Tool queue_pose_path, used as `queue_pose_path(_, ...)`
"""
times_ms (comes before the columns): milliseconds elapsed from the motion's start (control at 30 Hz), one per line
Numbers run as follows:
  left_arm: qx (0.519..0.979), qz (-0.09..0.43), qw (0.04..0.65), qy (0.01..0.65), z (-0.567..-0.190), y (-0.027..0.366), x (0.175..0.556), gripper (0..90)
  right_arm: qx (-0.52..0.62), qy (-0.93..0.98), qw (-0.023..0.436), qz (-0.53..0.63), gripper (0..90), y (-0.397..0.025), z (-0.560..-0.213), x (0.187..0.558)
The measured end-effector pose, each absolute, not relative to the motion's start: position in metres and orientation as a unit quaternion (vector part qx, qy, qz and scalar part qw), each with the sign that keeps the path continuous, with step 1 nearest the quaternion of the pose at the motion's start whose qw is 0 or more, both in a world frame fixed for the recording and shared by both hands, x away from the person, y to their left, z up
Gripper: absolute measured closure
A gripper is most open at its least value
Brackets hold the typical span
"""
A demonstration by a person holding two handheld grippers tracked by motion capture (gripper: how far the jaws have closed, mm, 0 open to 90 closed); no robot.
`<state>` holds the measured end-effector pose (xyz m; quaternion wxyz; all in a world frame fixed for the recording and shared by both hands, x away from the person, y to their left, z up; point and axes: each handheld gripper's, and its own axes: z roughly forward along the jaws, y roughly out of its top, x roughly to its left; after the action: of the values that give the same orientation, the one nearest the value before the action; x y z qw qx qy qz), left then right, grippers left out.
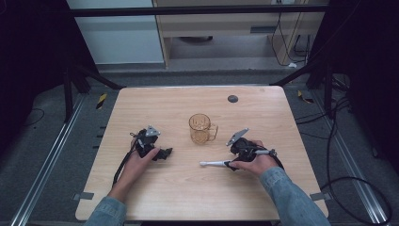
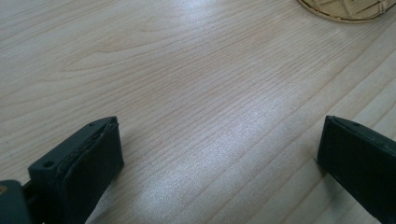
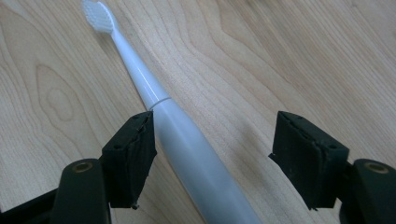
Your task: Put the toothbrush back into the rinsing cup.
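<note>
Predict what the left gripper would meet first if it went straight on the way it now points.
Probably the amber glass mug: its base sits ahead, slightly off to one side of the left gripper, so it might just miss.

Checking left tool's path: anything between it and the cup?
Nothing. In the high view, bare table separates the left tool from the cup. The left gripper view shows clear wood up to the cup's base.

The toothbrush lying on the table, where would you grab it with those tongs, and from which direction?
Probably on the thick handle of the toothbrush, just behind the seam where the thin neck begins. It lies flat on the table, so come from above with one jaw on each long side. The right tongs already straddle it there, open; the handle lies close to one jaw, so centring first would help.
</note>
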<state>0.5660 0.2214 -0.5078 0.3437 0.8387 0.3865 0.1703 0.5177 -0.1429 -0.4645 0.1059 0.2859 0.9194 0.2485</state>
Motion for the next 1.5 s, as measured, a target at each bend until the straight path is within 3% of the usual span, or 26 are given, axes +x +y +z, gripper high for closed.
queue_pose_path(833,0.839,0.170,0.344,0.387,-0.508,0.221,0.566,0.0,0.262,0.933,0.080,0.233,38.6,-0.136,-0.470,0.519)
queue_pose_path(1500,0.839,0.170,0.344,0.387,-0.508,0.221,0.566,0.0,0.246,0.943,0.066,0.214,53.5,-0.135,-0.476,0.518)
